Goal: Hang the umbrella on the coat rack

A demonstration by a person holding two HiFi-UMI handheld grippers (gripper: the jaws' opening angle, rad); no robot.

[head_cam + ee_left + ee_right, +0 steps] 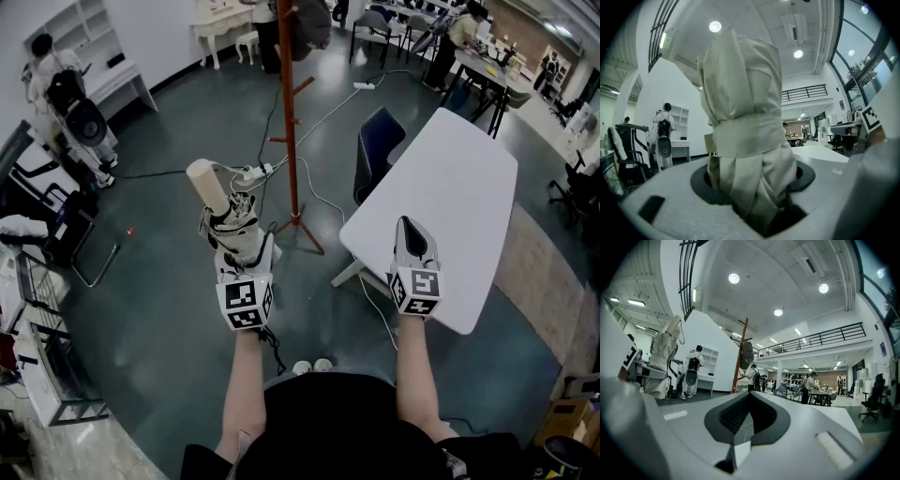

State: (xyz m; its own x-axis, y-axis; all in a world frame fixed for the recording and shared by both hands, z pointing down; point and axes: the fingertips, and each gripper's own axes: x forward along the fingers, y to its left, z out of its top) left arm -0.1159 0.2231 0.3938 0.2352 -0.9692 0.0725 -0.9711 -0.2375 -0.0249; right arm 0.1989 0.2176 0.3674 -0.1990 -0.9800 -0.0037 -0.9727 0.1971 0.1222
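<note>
Your left claw is clamped around the folded umbrella, carrying it handle-forward. Your right claw, closed and empty, hovers spare above the table. The coat rack stands beyond the left claw, awaiting the umbrella.

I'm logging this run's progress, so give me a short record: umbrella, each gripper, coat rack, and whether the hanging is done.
umbrella: folded, beige, strap wrapped round it, sticking out past the jaws that hold it
left gripper: shut on the umbrella
right gripper: jaws together, nothing between them, over the white table
coat rack: reddish-brown, standing on the floor ahead, apart from the umbrella
hanging: not yet done
</note>
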